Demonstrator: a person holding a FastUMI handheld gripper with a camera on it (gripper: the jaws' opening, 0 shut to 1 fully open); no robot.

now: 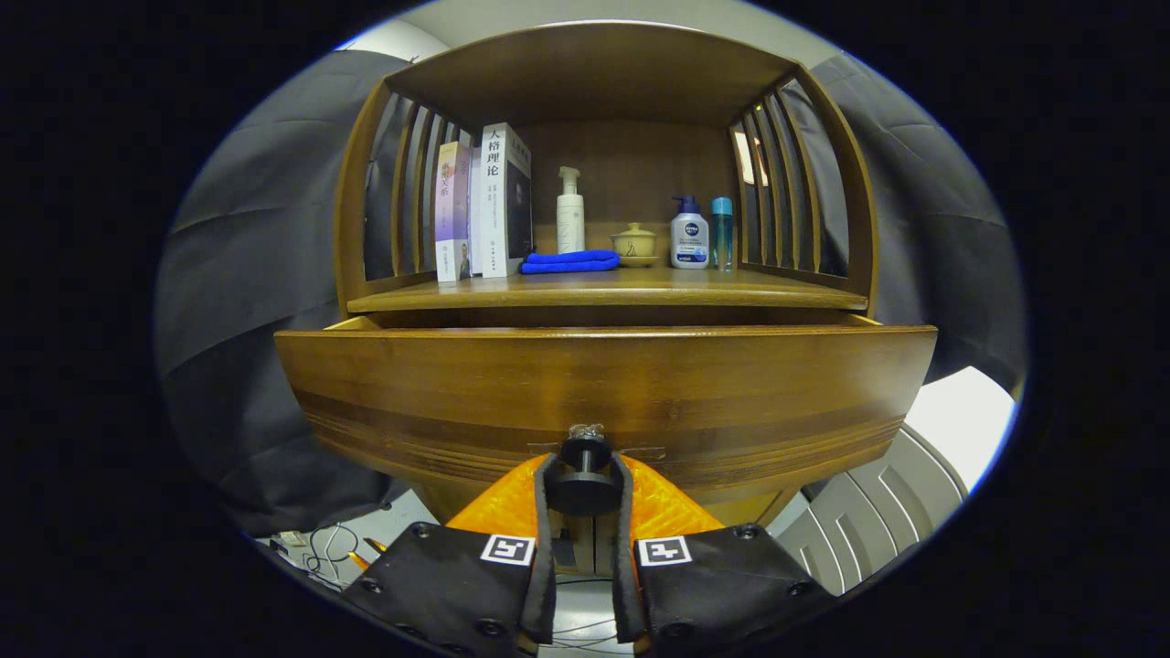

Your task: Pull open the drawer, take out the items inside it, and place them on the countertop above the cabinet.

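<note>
The gripper (585, 475) has its two fingers pressed in on the round dark knob (585, 480) of the wooden drawer (603, 393), one finger on each side of it, so the knob sits pinched right between the tips. The drawer front spreads wide just beyond the fingers and stands out from the cabinet body (a strip of shadow and the drawer's side walls show behind its top edge), so it is pulled partly open; from this low angle I cannot tell what lies inside it. Straight above the drawer, farther ahead of the fingers, is the countertop (777, 297) of the cabinet, roofed by a curved wooden hutch (594, 73) with slatted sides. On that surface, to the left of the fingers' line, several books (484, 215) stand upright against the slats, and just beside them a folded blue cloth (570, 262) lies flat. Behind the cloth stands a white pump bottle (569, 213), nearly in line with the knob. A little to the right of it is a small lidded ceramic cup (634, 243) on a saucer, then a white bottle with a dark blue pump (689, 234), and touching or almost touching that, a slim translucent blue bottle (722, 234) near the right-hand slats. Down below the drawer, to the left of the fingers, a tangle of thin cables (324, 548) lies on the pale floor, and to the right a pale ridged panel (877, 507) slants up beside the cabinet.
</note>
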